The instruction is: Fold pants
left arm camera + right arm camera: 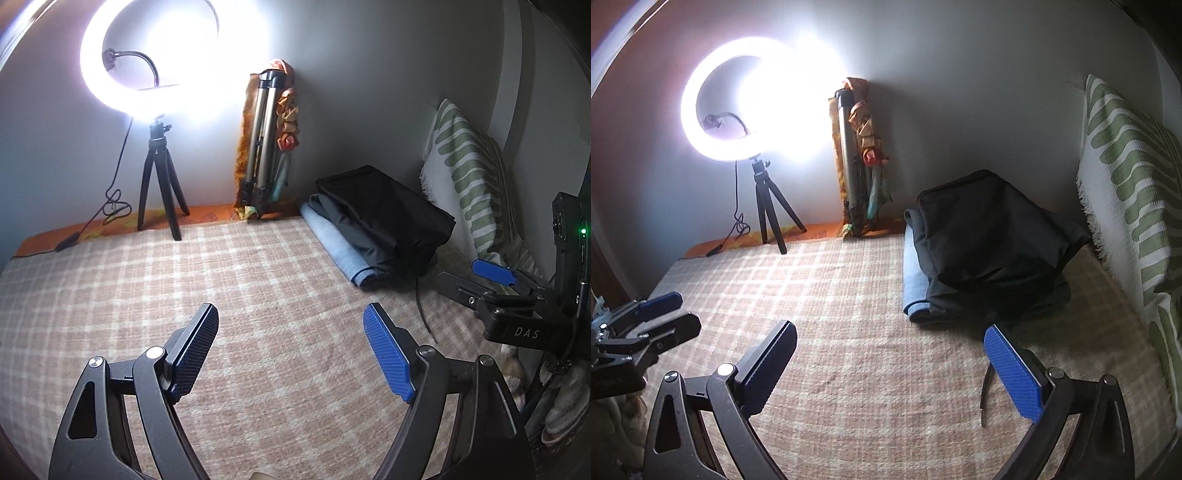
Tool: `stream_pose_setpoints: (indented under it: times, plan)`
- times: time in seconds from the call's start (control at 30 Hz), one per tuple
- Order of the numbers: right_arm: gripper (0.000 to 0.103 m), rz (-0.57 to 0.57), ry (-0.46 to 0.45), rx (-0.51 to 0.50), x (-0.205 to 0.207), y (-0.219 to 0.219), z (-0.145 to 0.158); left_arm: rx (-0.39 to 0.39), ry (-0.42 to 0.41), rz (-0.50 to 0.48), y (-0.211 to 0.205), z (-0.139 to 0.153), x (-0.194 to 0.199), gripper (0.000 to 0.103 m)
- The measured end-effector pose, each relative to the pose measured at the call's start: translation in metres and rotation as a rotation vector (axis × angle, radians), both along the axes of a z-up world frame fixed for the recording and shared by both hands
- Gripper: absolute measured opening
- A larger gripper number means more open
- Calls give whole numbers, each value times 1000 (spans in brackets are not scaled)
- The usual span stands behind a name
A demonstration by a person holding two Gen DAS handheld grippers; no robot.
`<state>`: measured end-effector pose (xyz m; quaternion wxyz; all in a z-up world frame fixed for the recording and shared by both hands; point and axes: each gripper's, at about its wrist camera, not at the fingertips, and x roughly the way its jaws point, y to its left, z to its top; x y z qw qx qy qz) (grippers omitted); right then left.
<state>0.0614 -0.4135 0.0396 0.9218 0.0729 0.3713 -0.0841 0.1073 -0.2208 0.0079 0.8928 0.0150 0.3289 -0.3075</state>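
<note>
A stack of folded pants (380, 225) lies at the far right of the checked bed cover (221, 280): black on top, dark grey under it, light blue (338, 249) at the bottom. The stack also shows in the right wrist view (990, 240). My left gripper (290, 343) is open and empty above the cover. My right gripper (890, 365) is open and empty, just in front of the stack. The right gripper also shows at the right edge of the left wrist view (495, 273). The left gripper shows at the left edge of the right wrist view (665, 314).
A lit ring light on a small tripod (162, 184) stands at the back left with its cable (114, 206). A folded tripod with cloths (262, 147) leans on the wall. A green-and-white cushion (469, 177) stands at the right. A thin dark cord (986, 387) lies on the cover.
</note>
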Motion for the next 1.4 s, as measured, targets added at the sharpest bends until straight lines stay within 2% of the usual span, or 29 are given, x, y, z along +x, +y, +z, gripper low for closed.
stream_pose_setpoints:
  times: [0.43,0.87,1.4]
  plan:
    - [103,-10,-1,-21,-1,7,-12,15,-3,5,1,-9,0,81]
    - [103,-10,-28,-35,-4,13,-6,58,-39,10,2,-10,-6,81]
    - [103,-8,-27,-54,-8,20,-4,72,-45,16,4,-9,-14,81]
